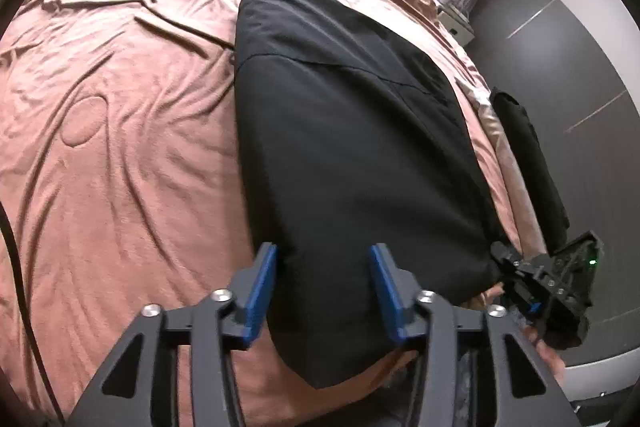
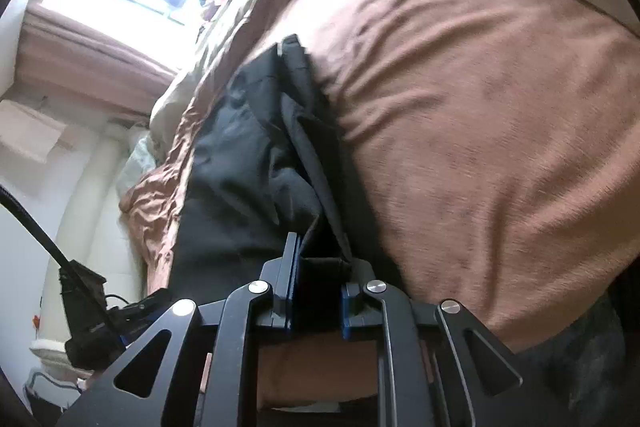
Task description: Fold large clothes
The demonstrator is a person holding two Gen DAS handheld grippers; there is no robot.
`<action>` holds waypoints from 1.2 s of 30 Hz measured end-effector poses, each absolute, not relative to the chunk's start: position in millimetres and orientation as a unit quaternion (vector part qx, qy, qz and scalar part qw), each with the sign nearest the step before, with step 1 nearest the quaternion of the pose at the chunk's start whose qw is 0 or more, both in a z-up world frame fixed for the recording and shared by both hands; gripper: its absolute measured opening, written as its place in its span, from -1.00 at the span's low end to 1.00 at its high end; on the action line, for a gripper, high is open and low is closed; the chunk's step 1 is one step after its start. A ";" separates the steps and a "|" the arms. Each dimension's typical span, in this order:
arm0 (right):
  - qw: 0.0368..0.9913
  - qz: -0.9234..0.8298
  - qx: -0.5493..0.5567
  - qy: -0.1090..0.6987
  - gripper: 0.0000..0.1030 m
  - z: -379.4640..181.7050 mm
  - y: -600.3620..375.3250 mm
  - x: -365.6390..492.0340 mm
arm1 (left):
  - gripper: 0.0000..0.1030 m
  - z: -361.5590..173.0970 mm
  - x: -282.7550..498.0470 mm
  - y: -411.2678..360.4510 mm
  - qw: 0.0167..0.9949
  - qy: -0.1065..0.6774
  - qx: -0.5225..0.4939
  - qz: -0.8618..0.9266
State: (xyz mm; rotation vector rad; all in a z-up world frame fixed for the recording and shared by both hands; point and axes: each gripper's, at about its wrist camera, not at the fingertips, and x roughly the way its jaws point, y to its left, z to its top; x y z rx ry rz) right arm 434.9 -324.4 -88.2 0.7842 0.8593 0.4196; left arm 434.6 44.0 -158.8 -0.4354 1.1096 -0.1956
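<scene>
The left gripper (image 1: 323,291) hangs released, its fingers either side of the near corner of the black garment (image 1: 344,131), while the right gripper (image 2: 316,291) is clamped on a bunched edge at the bed's side. To fold cleanly, both should probably grip matching corners and keep the cloth taut. The garment lies on the pink bedspread (image 1: 120,147). Its far end and layers are hard to read.
</scene>
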 end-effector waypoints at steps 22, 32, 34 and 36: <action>0.796 0.290 0.282 0.450 0.56 -49.4 -325.1 542.6 | -0.09 -165.1 488.0 71.1 0.825 0.515 -0.217 -0.082; 0.777 0.315 0.247 0.485 0.56 -51.6 -294.5 628.8 | 0.02 -180.8 532.5 91.6 0.822 0.513 -0.236 -0.075; 0.766 0.322 0.247 0.498 0.56 -58.1 -288.6 644.8 | 0.03 -183.9 542.2 96.4 0.821 0.512 -0.243 -0.074; 0.757 0.329 0.247 0.507 0.56 -64.0 -284.4 657.6 | 0.06 -185.9 549.3 99.8 0.821 0.510 -0.246 -0.074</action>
